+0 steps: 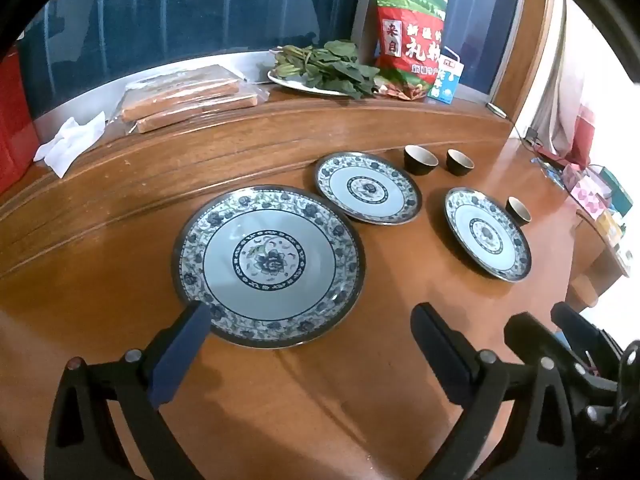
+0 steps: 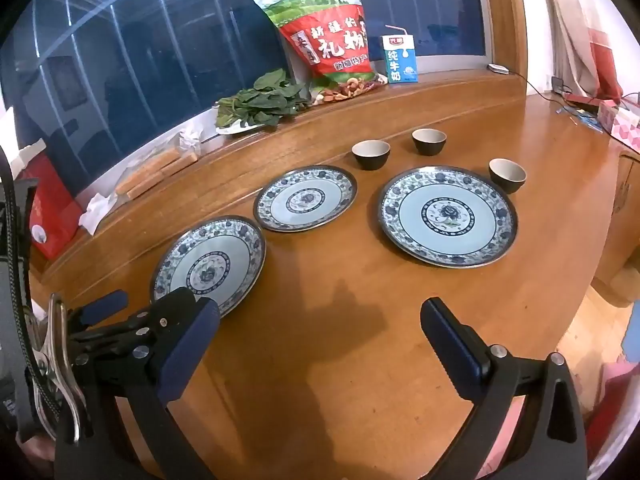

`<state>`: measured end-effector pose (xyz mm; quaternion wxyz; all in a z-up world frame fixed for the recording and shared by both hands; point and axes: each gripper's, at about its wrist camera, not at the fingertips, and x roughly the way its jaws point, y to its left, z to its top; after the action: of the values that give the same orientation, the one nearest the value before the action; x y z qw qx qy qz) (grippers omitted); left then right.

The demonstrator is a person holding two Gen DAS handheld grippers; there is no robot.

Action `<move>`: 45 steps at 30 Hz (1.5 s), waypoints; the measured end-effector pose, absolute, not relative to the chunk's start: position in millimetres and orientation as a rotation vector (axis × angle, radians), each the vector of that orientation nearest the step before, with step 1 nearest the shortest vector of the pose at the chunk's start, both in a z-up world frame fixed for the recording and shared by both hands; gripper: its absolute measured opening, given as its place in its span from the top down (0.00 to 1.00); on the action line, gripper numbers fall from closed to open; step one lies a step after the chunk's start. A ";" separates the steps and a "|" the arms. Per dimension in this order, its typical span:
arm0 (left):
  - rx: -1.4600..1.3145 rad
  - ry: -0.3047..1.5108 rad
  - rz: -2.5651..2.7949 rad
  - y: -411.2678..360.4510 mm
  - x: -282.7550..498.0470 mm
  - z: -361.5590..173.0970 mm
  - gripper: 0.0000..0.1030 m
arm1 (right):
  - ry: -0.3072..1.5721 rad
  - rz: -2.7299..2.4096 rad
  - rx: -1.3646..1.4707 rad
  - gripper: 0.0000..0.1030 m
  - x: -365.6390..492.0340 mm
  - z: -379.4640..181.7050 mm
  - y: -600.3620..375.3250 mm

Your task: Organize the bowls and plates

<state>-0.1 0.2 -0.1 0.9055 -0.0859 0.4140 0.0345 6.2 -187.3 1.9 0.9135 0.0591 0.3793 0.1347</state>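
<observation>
Hovering over a wooden table (image 2: 320, 360), both grippers point down and forward, jaws spread wide, nothing between them. Left gripper (image 1: 310, 324): its blue pad at left overlaps the near rim of the left plate (image 1: 268, 266) in the picture; contact cannot be told. Right gripper (image 2: 320, 322) hangs above bare wood, in front of the gap between the plates. Three blue-and-white floral plates lie flat on the table, none stacked. Left plate sits nearest the left gripper; middle plate (image 2: 306, 199) lies behind it toward the sill, just beside it, rims close; whether they touch is unclear. Right plate (image 2: 448, 216) lies apart from both, off to the right. Three small dark bowls with pale insides stand upright: one bowl (image 2: 371, 154) just behind the middle plate, a second bowl (image 2: 429, 141) beside it to the right, a third bowl (image 2: 507, 175) just beside the right plate's far-right rim. On the raised sill by the dark window: a white dish of leafy greens (image 2: 262, 102), a red-and-green snack bag (image 2: 328, 36), a blue-and-white milk carton (image 2: 400, 60) with a straw, wrapped biscuits (image 1: 188, 96), crumpled white tissue (image 1: 72, 140). The right gripper's body shows at the lower right edge of the left wrist view.
</observation>
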 end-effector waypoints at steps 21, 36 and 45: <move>-0.184 0.876 0.094 4.5 3.7 0.8 0.01 | 0.776 0.274 0.121 0.00 9.8 9.6 -185.9; -0.192 0.884 0.091 6.6 3.6 -0.3 0.01 | 0.771 0.272 0.121 0.00 10.9 10.1 -186.7; -0.190 0.882 0.091 5.6 3.1 0.4 0.01 | 0.768 0.274 0.130 0.00 8.5 11.7 -188.0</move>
<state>3.1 5.6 0.4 0.8988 -0.0919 0.4262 0.0441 8.5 -188.0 11.7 0.9160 0.0633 0.3731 0.1331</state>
